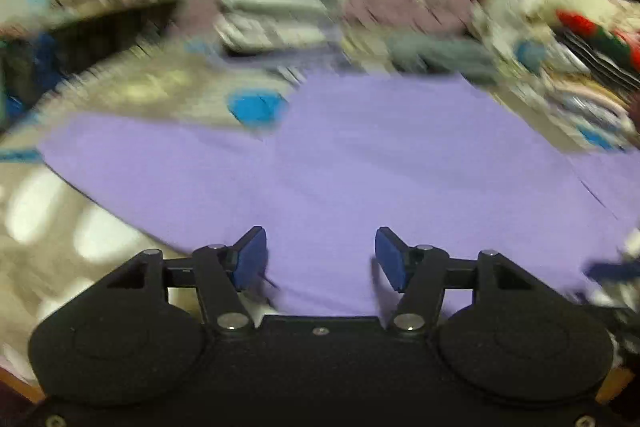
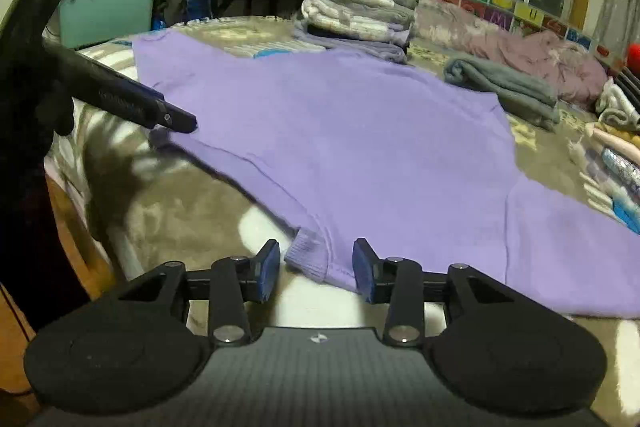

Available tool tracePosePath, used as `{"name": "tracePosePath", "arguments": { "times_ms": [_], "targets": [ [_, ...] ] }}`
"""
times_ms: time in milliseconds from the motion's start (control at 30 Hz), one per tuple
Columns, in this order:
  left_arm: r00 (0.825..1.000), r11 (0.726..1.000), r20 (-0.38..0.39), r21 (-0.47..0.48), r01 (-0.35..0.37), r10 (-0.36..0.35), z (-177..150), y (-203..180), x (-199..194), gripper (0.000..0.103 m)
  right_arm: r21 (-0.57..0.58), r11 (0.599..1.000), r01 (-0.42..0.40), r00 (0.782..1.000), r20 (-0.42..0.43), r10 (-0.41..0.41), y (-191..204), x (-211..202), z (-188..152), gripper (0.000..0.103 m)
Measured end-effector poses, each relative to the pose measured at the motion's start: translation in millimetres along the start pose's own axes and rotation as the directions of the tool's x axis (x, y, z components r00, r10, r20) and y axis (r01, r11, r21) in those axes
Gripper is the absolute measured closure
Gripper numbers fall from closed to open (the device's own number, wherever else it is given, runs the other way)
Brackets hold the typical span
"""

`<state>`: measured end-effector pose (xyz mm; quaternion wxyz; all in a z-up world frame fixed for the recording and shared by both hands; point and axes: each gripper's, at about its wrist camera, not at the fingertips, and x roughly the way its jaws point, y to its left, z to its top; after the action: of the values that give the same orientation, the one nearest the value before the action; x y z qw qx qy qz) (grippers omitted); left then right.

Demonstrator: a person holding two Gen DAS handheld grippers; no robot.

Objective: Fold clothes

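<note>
A plain lilac knit sweater (image 2: 340, 131) lies spread flat across the beige patterned bed cover (image 2: 192, 203), sleeves out, no fold showing in it. The right tool (image 2: 316, 269) stands wide open with the ribbed collar edge lying between its blue pads, nothing pinched. The left tool (image 1: 320, 255) is open too, over the sweater's near edge, empty. Folded towels (image 2: 352, 11) sit stacked behind. By the look of it, all the folding of this garment remains.

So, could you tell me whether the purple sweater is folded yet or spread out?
Spread out: the purple sweater lies flat across the bed, sleeves extended.
</note>
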<state>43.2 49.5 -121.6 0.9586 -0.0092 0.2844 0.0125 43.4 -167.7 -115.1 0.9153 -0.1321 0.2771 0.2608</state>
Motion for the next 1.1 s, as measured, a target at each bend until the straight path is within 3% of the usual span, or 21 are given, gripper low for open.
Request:
{"name": "tracePosePath", "arguments": {
  "times_ms": [133,333,433,533,667,833,1033,1100],
  "targets": [
    [0.999,0.999,-0.009,0.033,-0.040,0.040,-2.1,0.3,11.2,0.034,0.008,1.000,-0.005,1.000,-0.005,0.005,0.5,-4.0,-0.7,0.062],
    [0.999,0.993,0.039,0.115,-0.039,0.035,-4.7,-15.1,5.2,0.033,0.053,0.998,-0.024,1.000,0.005,0.024,-5.9,-7.6,-3.1,0.062],
    [0.998,0.987,0.062,0.156,-0.040,0.031,-6.0,-22.9,2.2,0.033,0.172,0.984,-0.055,0.996,0.073,0.043,-21.7,-22.1,-2.8,0.062],
    [0.996,0.980,0.084,0.198,-0.023,0.006,-5.4,-34.4,0.8,0.028,0.344,0.936,-0.079,0.988,0.152,0.027,-48.8,-38.5,-6.5,0.062],
    [0.993,0.965,0.106,0.261,0.030,-0.060,-1.8,-56.9,1.2,0.025,0.590,0.802,-0.094,0.976,0.215,-0.043,-98.1,-55.5,-25.5,0.061],
    [0.981,0.926,0.105,0.359,0.115,-0.162,-3.7,-101.4,-8.4,0.025,0.805,0.584,-0.099,0.957,0.238,-0.167,-152.2,-71.9,-66.8,0.060],
    [0.960,0.839,0.035,0.497,0.223,-0.277,-8.0,-172.3,-9.2,0.025,0.916,0.382,-0.126,0.920,0.252,-0.300,-199.3,-91.2,-110.1,0.059],
    [0.948,0.790,0.019,0.558,0.254,-0.318,-9.8,-203.6,-9.4,0.025,0.941,0.303,-0.148,0.901,0.255,-0.351,-216.3,-99.3,-126.4,0.059]
  ]
}}
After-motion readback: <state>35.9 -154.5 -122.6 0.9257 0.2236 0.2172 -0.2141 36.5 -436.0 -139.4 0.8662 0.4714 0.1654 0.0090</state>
